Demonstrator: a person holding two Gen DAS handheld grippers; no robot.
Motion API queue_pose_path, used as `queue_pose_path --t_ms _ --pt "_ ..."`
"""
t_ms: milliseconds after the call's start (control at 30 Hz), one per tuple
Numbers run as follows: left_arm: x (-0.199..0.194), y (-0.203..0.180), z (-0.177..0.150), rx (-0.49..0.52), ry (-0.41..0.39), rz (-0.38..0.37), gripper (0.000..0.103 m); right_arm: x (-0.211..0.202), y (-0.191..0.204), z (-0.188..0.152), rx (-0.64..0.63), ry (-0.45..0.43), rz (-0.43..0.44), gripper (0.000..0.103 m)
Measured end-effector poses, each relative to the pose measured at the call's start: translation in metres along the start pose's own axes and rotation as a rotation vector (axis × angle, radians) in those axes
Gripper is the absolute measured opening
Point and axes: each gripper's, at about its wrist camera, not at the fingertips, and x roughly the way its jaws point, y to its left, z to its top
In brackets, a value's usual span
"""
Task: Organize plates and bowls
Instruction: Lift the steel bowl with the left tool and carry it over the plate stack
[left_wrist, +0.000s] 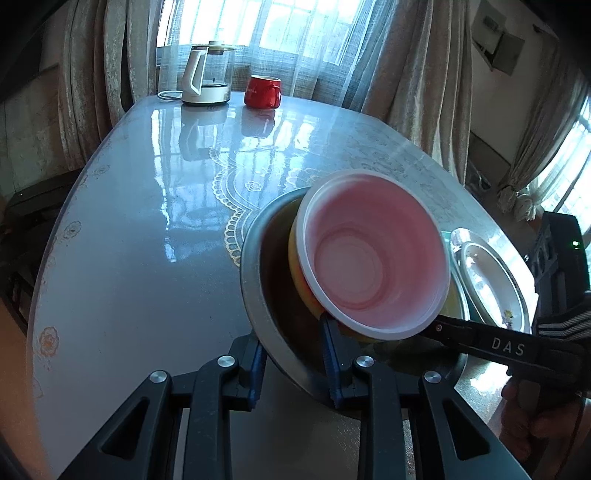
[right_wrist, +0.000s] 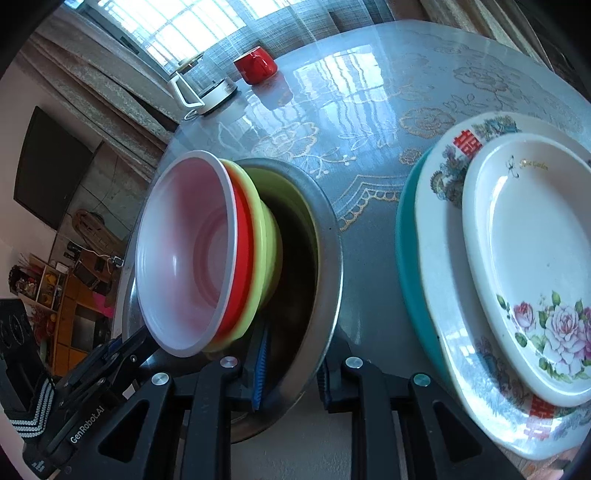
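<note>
Both jaws are narrow and clamped on the steel bowl (left_wrist: 255, 295) rim. L gripper (left_wrist: 293, 343) has one pad outside the wall and one inside, near edge. R gripper (right_wrist: 291, 354) does the same a bit further round the rim; in the L view it comes in from the right, its tip under the nested bowls.

Steel bowl sits near the bench (right_wrist: 351, 92) front edge and looks tipped, though I can't tell if its base is off the bench. Inside it is a nested stack, leaning: white bowl (right_wrist: 177, 258) w/ pinkish inside on top, then red bowl (right_wrist: 245, 251), then yellow bowl (right_wrist: 264, 258).

Just beside the steel bowl, on its right and not touching, is a plate stack: teal plate (right_wrist: 406, 258) at the bottom, patterned plate (right_wrist: 439, 258) in the middle, rose plate (right_wrist: 535, 258) on top.

At the far end of the bench are a red mug (left_wrist: 262, 90) and a kettle (left_wrist: 207, 74), side by side, by the curtains.
</note>
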Motion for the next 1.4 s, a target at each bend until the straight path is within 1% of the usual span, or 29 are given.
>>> queue_pose_path --t_ms 233,433,633,900,1100,1300,1400 --pt "-0.003 -0.002 -0.002 0.005 -0.009 0.014 0.028 -0.002 0.001 0.000 -0.010 -0.012 -0.004 0.020" --pt "-0.013 -0.007 -0.002 0.015 -0.038 0.023 0.028 -0.011 0.003 0.000 -0.019 -0.031 0.001 0.019" --pt "-0.023 -0.013 0.006 0.033 -0.066 0.021 0.028 -0.025 0.005 0.003 -0.023 -0.059 0.010 0.019" --pt "-0.036 -0.028 0.017 0.063 -0.113 0.002 0.028 -0.048 0.005 0.008 -0.018 -0.114 0.013 0.019" --pt "-0.039 -0.038 0.021 0.064 -0.130 -0.011 0.028 -0.065 0.001 0.012 -0.011 -0.156 0.017 0.019" --pt "-0.036 -0.056 0.028 0.085 -0.143 -0.038 0.028 -0.086 -0.012 0.012 0.004 -0.199 0.014 0.018" --pt "-0.035 -0.071 0.033 0.112 -0.151 -0.056 0.028 -0.099 -0.021 0.011 0.017 -0.223 0.003 0.018"
